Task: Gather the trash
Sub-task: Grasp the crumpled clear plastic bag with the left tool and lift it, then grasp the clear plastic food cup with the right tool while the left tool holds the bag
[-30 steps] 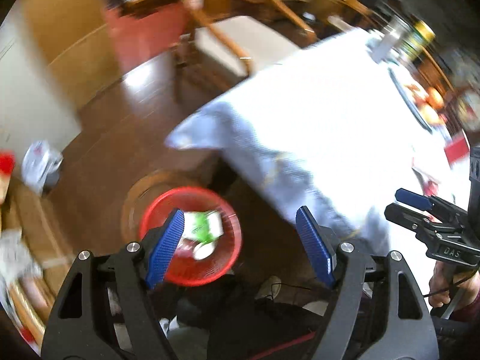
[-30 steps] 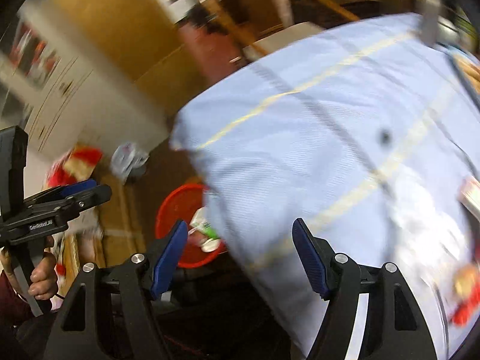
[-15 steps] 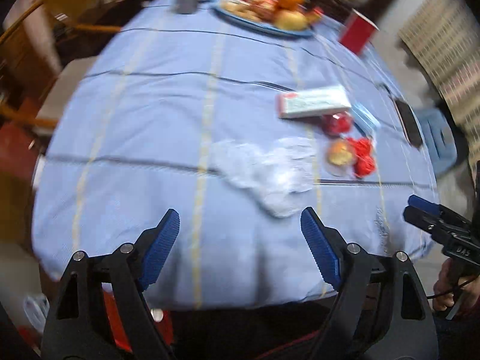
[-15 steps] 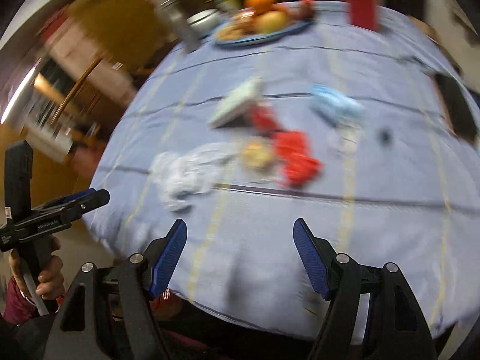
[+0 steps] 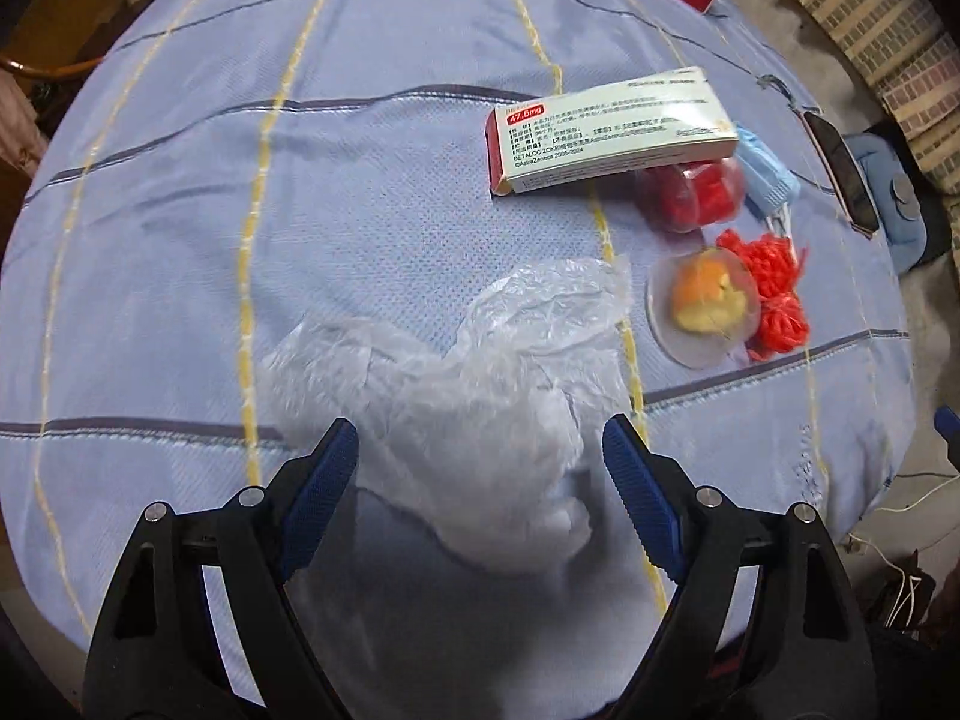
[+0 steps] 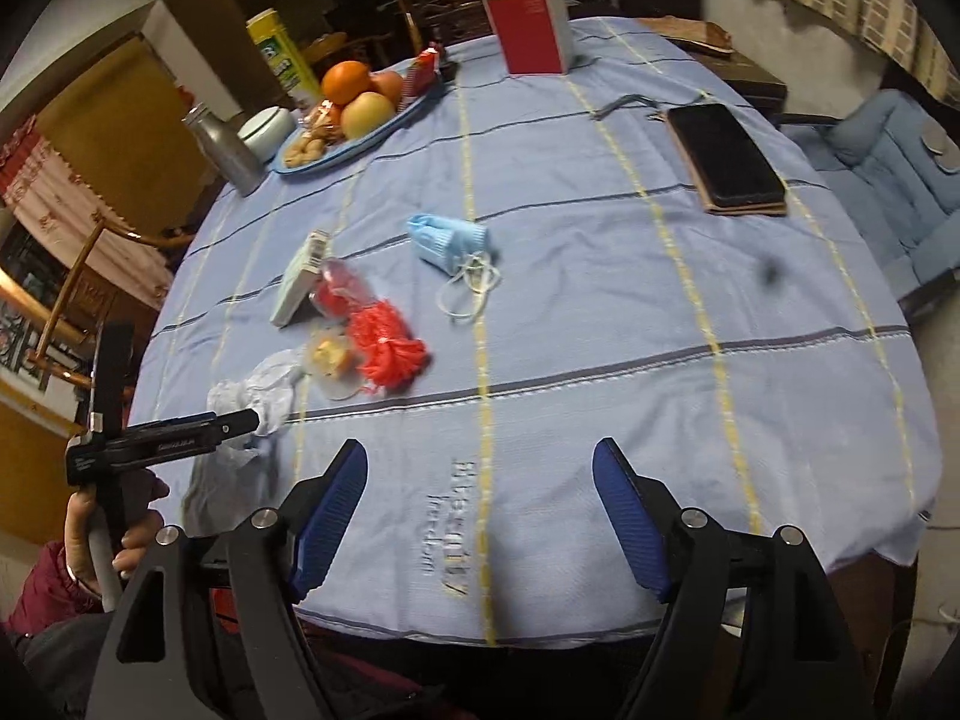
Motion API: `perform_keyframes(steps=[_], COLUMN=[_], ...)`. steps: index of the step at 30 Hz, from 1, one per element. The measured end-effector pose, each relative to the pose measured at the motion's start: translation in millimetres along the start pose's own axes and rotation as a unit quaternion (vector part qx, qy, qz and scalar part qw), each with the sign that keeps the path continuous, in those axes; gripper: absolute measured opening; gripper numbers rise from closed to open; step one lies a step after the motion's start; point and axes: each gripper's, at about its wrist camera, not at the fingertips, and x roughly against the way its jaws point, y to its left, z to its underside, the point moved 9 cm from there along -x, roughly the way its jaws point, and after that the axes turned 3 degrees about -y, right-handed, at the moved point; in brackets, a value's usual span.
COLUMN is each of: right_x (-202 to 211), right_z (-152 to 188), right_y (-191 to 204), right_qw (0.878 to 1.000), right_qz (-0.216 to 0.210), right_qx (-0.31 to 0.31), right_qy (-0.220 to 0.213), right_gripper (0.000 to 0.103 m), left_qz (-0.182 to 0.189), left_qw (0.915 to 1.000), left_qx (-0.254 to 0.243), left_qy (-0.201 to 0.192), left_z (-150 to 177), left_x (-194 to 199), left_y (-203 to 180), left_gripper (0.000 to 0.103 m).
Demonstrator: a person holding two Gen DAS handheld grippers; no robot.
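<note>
We are holding our left gripper (image 5: pixel 480 468) wide apart above a crumpled clear plastic bag (image 5: pixel 480 372), which is lying near the front edge of the round table covered in a light-blue cloth with yellow and dark stripes (image 5: pixel 180 210). The bag is showing between the blue pads, but the pads are not pressing on it. Our right gripper (image 6: pixel 480 492) is pointing at bare cloth, its jaws opening with nothing between them.

Beyond the bag, more litter is lying close together: a white and red medicine carton (image 5: pixel 606 126), a clear plastic cup holding red pieces (image 5: pixel 690 189) just beside it, a clear round lid with orange and yellow fruit scraps (image 5: pixel 708 300), and bunched red mesh netting (image 5: pixel 774 276) touching that lid. A crumpled light-blue face mask (image 6: pixel 447 240) is sitting a little apart. A black phone (image 6: pixel 723 159) is resting well away near the far right rim.
</note>
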Motion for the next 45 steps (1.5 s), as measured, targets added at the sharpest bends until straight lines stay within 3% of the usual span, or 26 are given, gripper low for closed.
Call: perform_keyframes(steps=[2,3,5,6,12,23,28,40,41,43,45], right_x=[-1,-2,-5,-8,-32,-92,-118,-152,-153,-152,-148], right_z=[0,0,-3,-5,-14,-15,-16,-21,-21,-20,-19], right_y=[-4,-4,-2,2,39,127,134,150,150,149,148], right_qw=[1.0,1.0,1.0,1.0,0.998,0.978,0.976,0.974,0.974,0.974,0.974], right_qz=[0.002,0.002,-0.004,-0.007,-0.05,-0.14,-0.124,-0.1,-0.098,-0.086,-0.095], right_qx=[-0.005,-0.006,-0.006,-0.004,0.034,0.121,0.144,0.184,0.187,0.197,0.193], right_qy=[0.003,0.004,0.008,0.01,0.034,0.095,0.104,0.089,0.085,0.076,0.077], right_gripper=[0.077,0.077,0.077,0.077,0.077,0.077,0.077,0.075,0.074,0.051,0.05], left_qz=[-0.008,-0.011,0.004,0.015,0.029,-0.031,-0.051,-0.077,-0.077,-0.076,-0.072], left_qw=[0.9999,0.9995,0.9992,0.9992,0.9954,0.9865,0.9791,0.9679,0.9677,0.9681,0.9695], left_qx=[-0.006,-0.02,-0.031,-0.024,0.007,0.104,0.15,0.198,0.2,0.199,0.193], left_qy=[-0.011,-0.022,-0.027,-0.03,-0.091,-0.123,-0.128,-0.134,-0.133,-0.133,-0.133], left_z=[-3,-5,-7,-8,-16,24,45,72,72,72,70], left_x=[0,2,6,9,61,117,133,151,150,150,149], left_y=[-1,-4,-9,-9,14,79,107,135,136,136,134], left_gripper=[0.073,0.052,0.023,0.019,0.017,0.017,0.017,0.017,0.017,0.017,0.017])
